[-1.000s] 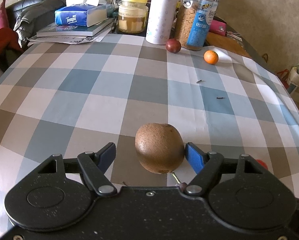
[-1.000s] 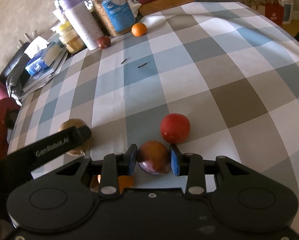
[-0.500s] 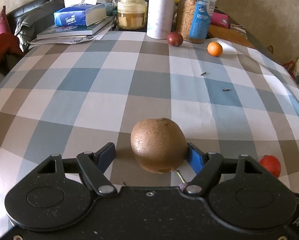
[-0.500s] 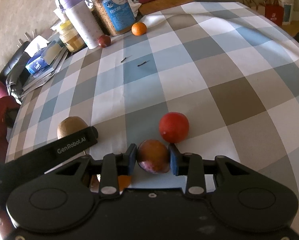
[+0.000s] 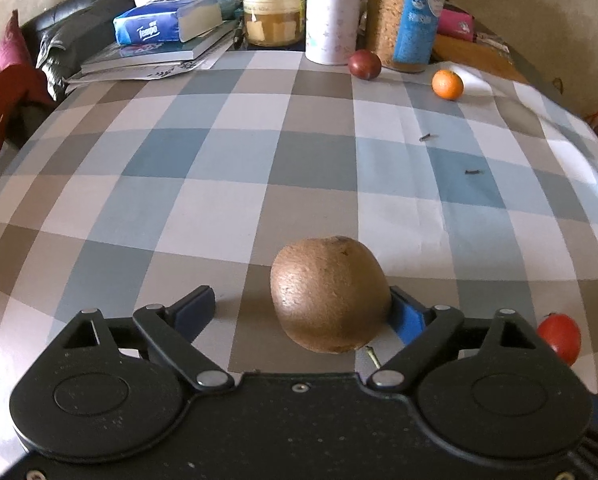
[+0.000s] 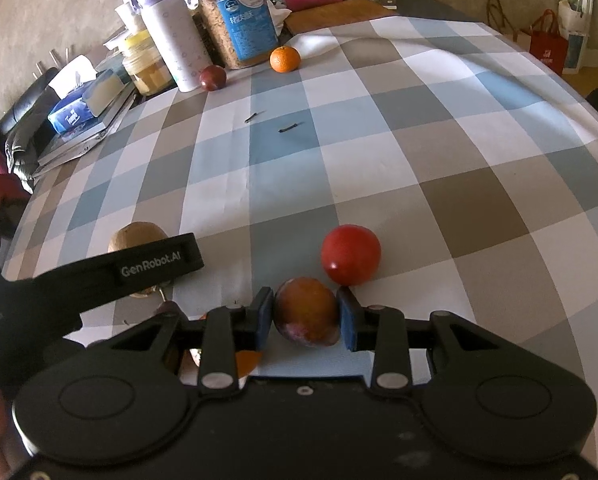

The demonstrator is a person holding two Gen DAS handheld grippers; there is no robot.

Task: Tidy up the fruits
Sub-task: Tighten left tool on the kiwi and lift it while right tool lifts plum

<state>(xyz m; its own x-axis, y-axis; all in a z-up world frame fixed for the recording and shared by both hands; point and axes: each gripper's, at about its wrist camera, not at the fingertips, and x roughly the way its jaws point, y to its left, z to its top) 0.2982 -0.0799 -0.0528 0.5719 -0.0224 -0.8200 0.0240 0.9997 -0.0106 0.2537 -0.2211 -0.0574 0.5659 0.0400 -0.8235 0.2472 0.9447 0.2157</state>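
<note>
A brown kiwi (image 5: 327, 296) rests on the checked tablecloth (image 5: 219, 160) between the jaws of my left gripper (image 5: 301, 312). Those jaws are opening: the left pad stands well clear of the kiwi, which leans by the right pad. My right gripper (image 6: 305, 318) is shut on a red-orange plum (image 6: 305, 312) low over the cloth, just in front of a red tomato (image 6: 351, 254). The tomato (image 5: 561, 338) also shows at the left wrist view's right edge. A dark plum (image 6: 212, 78) and a mandarin (image 6: 285, 59) lie far back by the jars.
A white bottle (image 5: 331, 12), a cereal jar (image 5: 407, 24), a honey jar (image 5: 275, 12), a tissue pack (image 5: 167, 24) and books crowd the far edge. Two small dark bits (image 6: 289, 128) lie mid-cloth. Something orange (image 6: 245, 362) peeks from under the right gripper. Shopping bags (image 6: 547, 44) stand on the floor.
The left gripper's jaws have spread wider around the kiwi, and its view has tipped slightly. The right gripper keeps its hold on the plum and has not moved.
</note>
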